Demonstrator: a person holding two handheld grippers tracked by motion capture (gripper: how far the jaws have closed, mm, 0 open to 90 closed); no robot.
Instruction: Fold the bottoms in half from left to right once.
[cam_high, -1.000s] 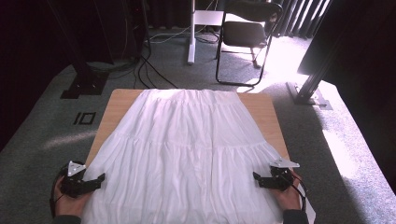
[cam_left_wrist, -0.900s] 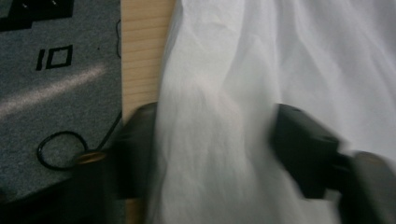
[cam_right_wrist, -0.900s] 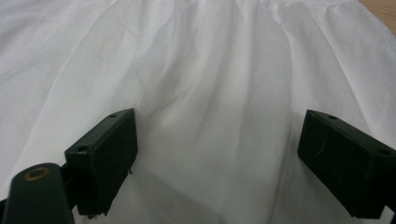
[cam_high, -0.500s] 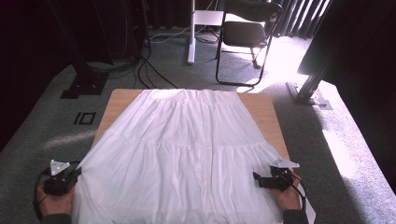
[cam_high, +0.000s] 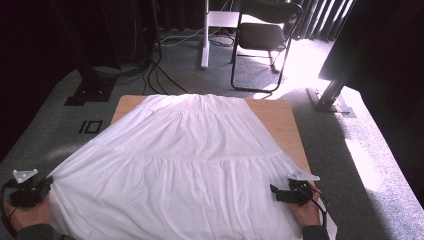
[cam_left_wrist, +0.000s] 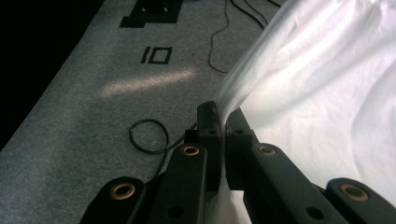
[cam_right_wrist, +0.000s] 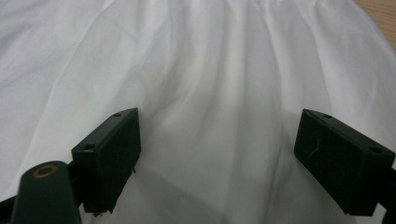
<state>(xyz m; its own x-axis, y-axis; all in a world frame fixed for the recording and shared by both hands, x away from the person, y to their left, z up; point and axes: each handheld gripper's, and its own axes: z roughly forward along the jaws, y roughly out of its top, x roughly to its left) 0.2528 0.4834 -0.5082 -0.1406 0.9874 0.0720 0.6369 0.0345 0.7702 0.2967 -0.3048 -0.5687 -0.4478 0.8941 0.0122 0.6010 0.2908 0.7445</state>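
Observation:
A white tiered skirt (cam_high: 185, 155) lies spread flat over a wooden table (cam_high: 280, 117), waist at the far end and hem toward me. My left gripper (cam_high: 46, 185) is out past the table's left edge, shut on the skirt's left hem corner. In the left gripper view the fabric (cam_left_wrist: 303, 84) runs down into the pinched jaws of the left gripper (cam_left_wrist: 223, 116), above grey carpet. My right gripper (cam_high: 274, 191) rests at the hem's right side, open. In the right gripper view the right gripper (cam_right_wrist: 217, 140) has its jaws wide apart over the cloth (cam_right_wrist: 210, 70).
Grey carpet (cam_high: 55, 135) surrounds the table, with black cables (cam_left_wrist: 149, 137) on the floor at the left. A black folding chair (cam_high: 265, 35) and a white stand (cam_high: 205, 35) are beyond the far end. A dark post base (cam_high: 330, 102) sits at the right.
My left gripper has closed on the hem corner and moved left off the table's edge, drawing that corner of the skirt outward. The right gripper has stayed put.

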